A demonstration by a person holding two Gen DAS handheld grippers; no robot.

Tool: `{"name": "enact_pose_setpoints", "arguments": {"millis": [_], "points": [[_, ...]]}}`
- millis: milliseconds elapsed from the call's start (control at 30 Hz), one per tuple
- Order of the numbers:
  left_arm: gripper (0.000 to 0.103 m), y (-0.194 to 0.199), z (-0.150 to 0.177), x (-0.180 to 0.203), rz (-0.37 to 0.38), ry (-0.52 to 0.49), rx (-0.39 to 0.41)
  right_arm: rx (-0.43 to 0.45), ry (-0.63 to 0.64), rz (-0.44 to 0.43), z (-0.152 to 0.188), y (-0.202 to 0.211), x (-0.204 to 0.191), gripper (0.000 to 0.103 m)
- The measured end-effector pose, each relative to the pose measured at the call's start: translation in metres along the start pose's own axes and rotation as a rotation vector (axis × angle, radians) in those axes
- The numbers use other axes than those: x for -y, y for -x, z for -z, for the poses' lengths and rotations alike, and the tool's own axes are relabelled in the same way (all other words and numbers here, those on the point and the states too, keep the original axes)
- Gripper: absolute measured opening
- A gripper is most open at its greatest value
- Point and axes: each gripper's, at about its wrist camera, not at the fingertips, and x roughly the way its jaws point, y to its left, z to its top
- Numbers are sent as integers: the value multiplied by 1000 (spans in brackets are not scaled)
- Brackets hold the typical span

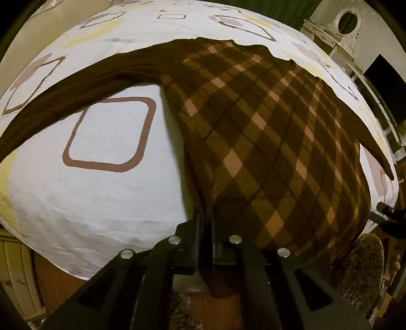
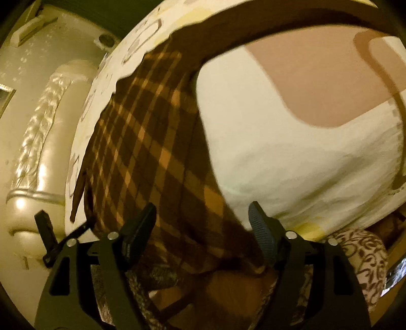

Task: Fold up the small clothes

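A brown plaid sweater (image 1: pixel 266 132) lies spread on a bed's white sheet (image 1: pixel 106 203) printed with brown rounded squares. One plain brown sleeve (image 1: pixel 76 88) stretches out to the left. My left gripper (image 1: pixel 205 228) is shut on the sweater's near hem at its left corner, where the cloth bunches between the fingers. In the right wrist view the sweater (image 2: pixel 142 132) runs down to the bed's edge. My right gripper (image 2: pixel 203 228) stands open there, the hem lying between its fingertips (image 2: pixel 261 223) without being pressed. The right gripper's tip (image 1: pixel 385 210) shows at the far right of the left wrist view.
The hem hangs slightly over the near bed edge (image 1: pixel 76 264). Below it are a wooden floor and a patterned fabric (image 2: pixel 360 256). A cream padded headboard (image 2: pixel 40 142) runs along one side. White furniture (image 1: pixel 347 22) stands beyond the far corner.
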Motion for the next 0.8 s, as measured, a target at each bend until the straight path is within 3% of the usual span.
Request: {"name": "enact_pose_setpoints", "arguments": {"millis": [233, 600, 800], "points": [[7, 4, 5, -29, 45, 80, -23, -29, 18, 13, 3, -10, 1, 77], [4, 3, 19, -65, -64, 111, -85, -21, 14, 12, 2, -8, 2, 78], [4, 13, 23, -88, -58, 175, -57, -6, -2, -7, -2, -1, 4, 78]]}}
